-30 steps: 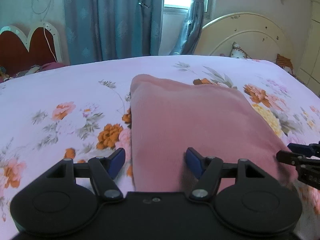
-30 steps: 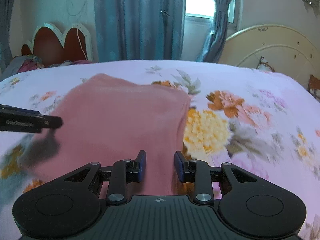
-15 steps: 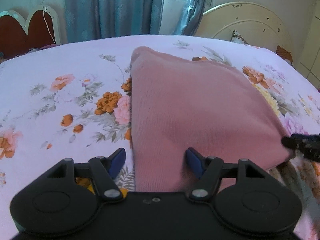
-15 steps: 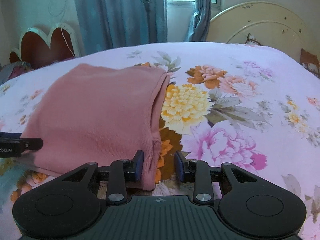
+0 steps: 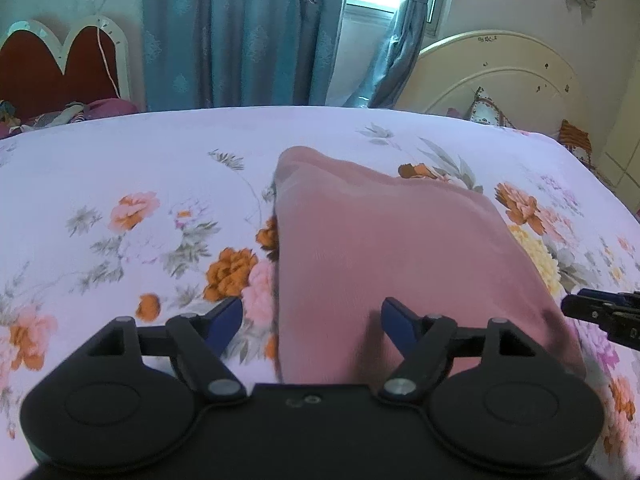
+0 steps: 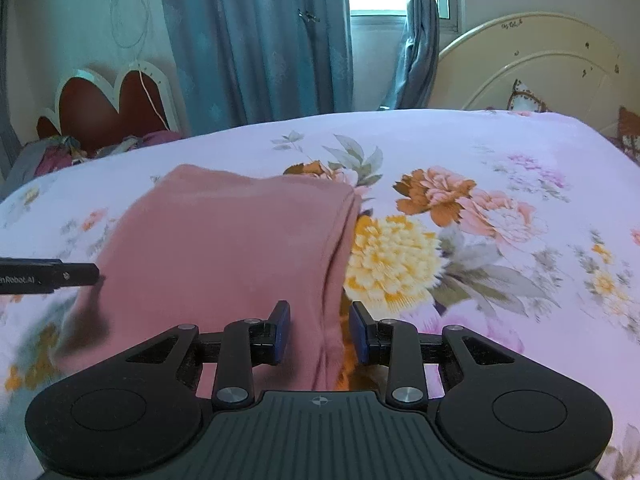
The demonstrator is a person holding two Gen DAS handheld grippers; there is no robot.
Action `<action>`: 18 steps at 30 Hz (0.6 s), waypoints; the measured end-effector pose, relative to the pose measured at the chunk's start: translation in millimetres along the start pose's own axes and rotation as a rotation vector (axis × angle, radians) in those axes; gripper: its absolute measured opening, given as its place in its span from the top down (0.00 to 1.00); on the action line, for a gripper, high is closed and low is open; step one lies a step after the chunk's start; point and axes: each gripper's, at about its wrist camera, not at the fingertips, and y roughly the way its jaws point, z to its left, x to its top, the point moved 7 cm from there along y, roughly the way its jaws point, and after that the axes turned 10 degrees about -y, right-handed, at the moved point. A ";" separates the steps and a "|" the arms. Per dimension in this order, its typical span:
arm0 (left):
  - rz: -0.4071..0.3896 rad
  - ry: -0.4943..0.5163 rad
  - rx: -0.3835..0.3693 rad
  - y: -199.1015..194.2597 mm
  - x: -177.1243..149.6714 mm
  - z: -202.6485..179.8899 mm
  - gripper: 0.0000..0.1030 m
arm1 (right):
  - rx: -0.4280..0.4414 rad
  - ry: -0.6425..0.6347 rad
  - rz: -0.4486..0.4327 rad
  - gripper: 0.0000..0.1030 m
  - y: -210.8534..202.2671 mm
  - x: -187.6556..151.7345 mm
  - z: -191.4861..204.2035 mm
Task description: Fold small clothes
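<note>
Folded dusty-pink knit garment (image 5: 392,256) lies flat on the floral-print lilac bedsheet (image 5: 120,168), roughly mid-bed, near edge closest to both tools.

Left gripper (image 5: 308,318): jaws spread wide, nothing held. Garment's left edge runs between the blue-padded fingers (image 5: 226,318); the left pad is over bare sheet, the right pad over the cloth. Whether either pad touches fabric, can't tell.

Right gripper (image 6: 318,332): jaws partly apart, narrower gap than the left, not clamped on anything. The garment's right edge, showing stacked layers, passes through the gap between its fingers (image 6: 280,330). Contact can't be told.

Each tool's black tip shows in the other's view: right one just off the garment's right near corner, left one (image 6: 48,274) at the left near edge.

Edges: far edge slightly rumpled at the left far corner, right side straight, near corners blurred.

Room: open sheet left of the garment and wide open sheet to its right. Far side bounded by the cream curved headboard (image 6: 532,64), patterned cushions (image 5: 486,108) and teal curtains (image 5: 240,32); red scalloped headboard (image 5: 60,68) with clutter far left.
</note>
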 end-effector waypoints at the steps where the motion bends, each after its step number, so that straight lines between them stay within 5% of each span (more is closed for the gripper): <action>1: 0.001 0.004 0.000 2.8 2.0 -1.7 0.25 | 0.002 0.005 0.001 0.69 3.3 2.2 -0.7; 13: 0.034 0.022 0.016 37.8 9.4 -8.0 0.20 | -0.003 0.092 0.032 0.68 46.7 19.7 -20.5; 14: 0.036 0.021 0.014 40.4 9.3 -7.7 0.19 | 0.000 0.097 0.037 0.64 50.2 19.8 -21.2; 15: 0.039 0.020 0.012 43.0 9.5 -7.4 0.18 | -0.001 0.102 0.040 0.41 54.2 19.8 -21.9; 17: 0.044 0.016 0.005 48.2 9.7 -7.5 0.17 | -0.006 0.101 0.021 0.16 57.6 20.3 -21.7; 18: 0.047 0.014 0.001 51.2 10.0 -7.9 0.16 | -0.002 0.095 0.022 0.16 60.3 20.2 -20.8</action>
